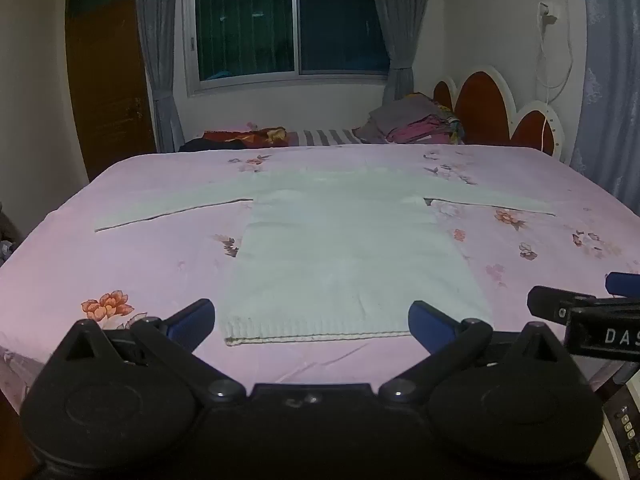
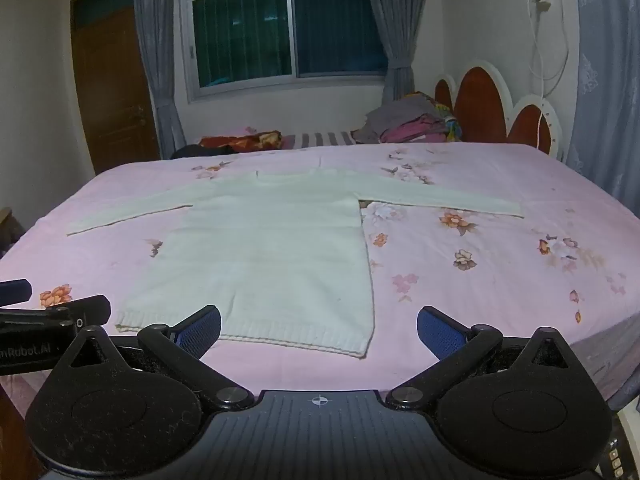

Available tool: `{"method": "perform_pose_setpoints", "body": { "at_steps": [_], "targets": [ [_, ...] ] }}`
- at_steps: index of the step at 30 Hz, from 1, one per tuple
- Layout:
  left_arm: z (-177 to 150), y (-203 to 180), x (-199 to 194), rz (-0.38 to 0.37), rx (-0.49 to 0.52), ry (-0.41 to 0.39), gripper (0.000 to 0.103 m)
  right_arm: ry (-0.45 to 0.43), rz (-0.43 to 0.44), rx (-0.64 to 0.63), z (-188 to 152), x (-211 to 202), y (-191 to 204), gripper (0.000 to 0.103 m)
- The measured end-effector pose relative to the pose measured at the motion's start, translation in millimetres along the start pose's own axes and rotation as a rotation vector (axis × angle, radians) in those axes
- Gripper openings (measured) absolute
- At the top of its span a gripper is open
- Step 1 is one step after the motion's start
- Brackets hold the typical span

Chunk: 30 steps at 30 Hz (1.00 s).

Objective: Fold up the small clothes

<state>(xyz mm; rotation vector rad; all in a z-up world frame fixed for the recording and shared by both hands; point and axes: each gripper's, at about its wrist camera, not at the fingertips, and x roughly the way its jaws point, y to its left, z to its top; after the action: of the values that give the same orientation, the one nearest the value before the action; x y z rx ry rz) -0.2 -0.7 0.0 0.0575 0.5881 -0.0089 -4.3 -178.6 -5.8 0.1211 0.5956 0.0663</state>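
Left wrist view has your white sweater [image 1: 344, 256] laid flat on the pink flowered bedsheet [image 1: 140, 272], sleeves stretched straight out to both sides, ribbed hem nearest you. Your left gripper [image 1: 312, 320] is spread wide open just short of that hem, holding nothing. Your right gripper [image 2: 319, 330] is wide open too, empty, by the hem's right corner.

White letters "DAS", cut off by the frame edge, stand on the right gripper [image 1: 600, 334] in the left wrist view. The left gripper [image 2: 36, 348] reads "mRobot.AI", its start cut off.
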Motion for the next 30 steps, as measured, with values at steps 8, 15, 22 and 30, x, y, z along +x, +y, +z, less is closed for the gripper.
{"method": "perform_pose_setpoints", "body": {
  "at_steps": [8,15,22,30],
  "targets": [
    [-2,-9,-3,0.002,0.002,-0.004,0.103,0.003,-0.001,-0.001,0,1,0,0.103],
    [1,-7,1,-0.007,0.000,0.001,0.103,0.003,-0.001,0.000,0,1,0,0.103],
    [0,-7,2,-0.006,-0.001,0.003,0.103,0.000,0.003,0.003,0,1,0,0.103],
    [-1,-7,1,-0.008,-0.010,0.003,0.103,0.004,0.003,0.000,2,-1,0,0.103]
  ]
}}
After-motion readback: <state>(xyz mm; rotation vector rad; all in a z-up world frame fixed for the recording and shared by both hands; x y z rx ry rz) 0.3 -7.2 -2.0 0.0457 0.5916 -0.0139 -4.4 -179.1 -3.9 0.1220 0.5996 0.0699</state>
